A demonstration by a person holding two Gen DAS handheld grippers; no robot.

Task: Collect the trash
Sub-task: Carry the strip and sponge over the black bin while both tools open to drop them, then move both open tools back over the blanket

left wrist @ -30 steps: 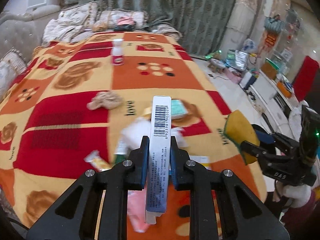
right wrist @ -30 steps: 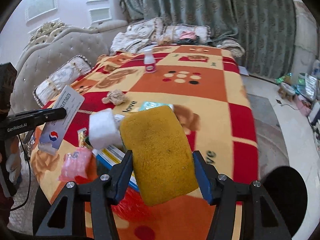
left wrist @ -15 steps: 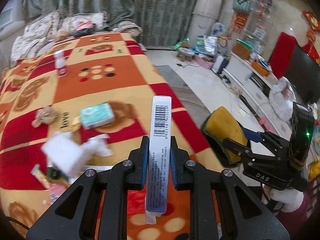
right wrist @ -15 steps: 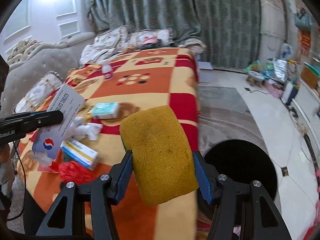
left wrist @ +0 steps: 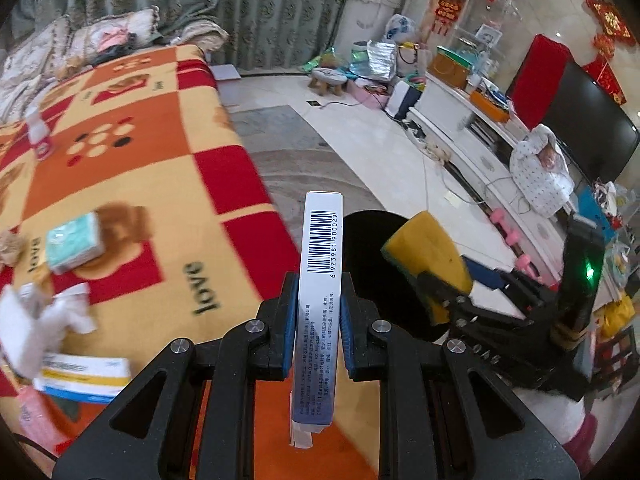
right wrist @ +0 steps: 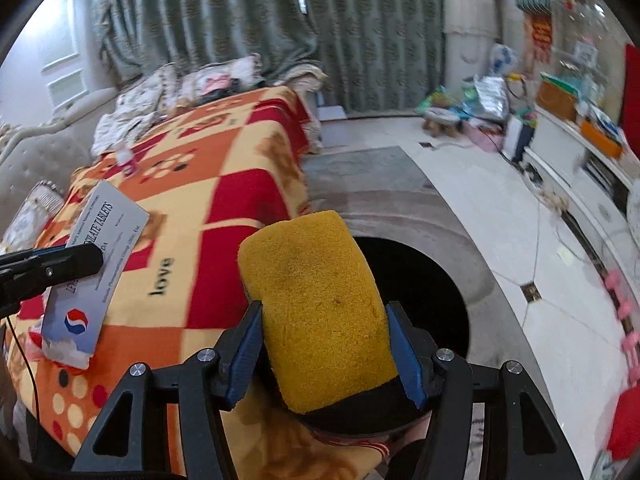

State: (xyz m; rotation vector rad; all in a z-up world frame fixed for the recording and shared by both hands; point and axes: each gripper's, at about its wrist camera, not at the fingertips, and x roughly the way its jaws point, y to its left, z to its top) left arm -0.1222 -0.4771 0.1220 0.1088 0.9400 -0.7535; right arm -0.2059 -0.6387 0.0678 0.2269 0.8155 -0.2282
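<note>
Two black plastic grippers, angular frames with triangular cut-outs. Left gripper (left wrist: 318, 320): blue pads (left wrist: 291, 322) lining the fingers, silver screw heads at the joints. Right gripper (right wrist: 326, 350): same blue pads (right wrist: 403, 354), same screws (seen from the left camera, green light glowing on its black body, white sleeve below).

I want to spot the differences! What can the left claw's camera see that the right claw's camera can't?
Only the left wrist view shows the barcode edge of the white box, the teal tissue pack, the crumpled white tissue and the yellow-striped box on the blanket. Only the right wrist view shows the box's printed front with its red and blue logo, and the sponge's broad top face. Both show the left claw shut on the box, the right claw shut on the sponge, the black bin and the small white bottle.
</note>
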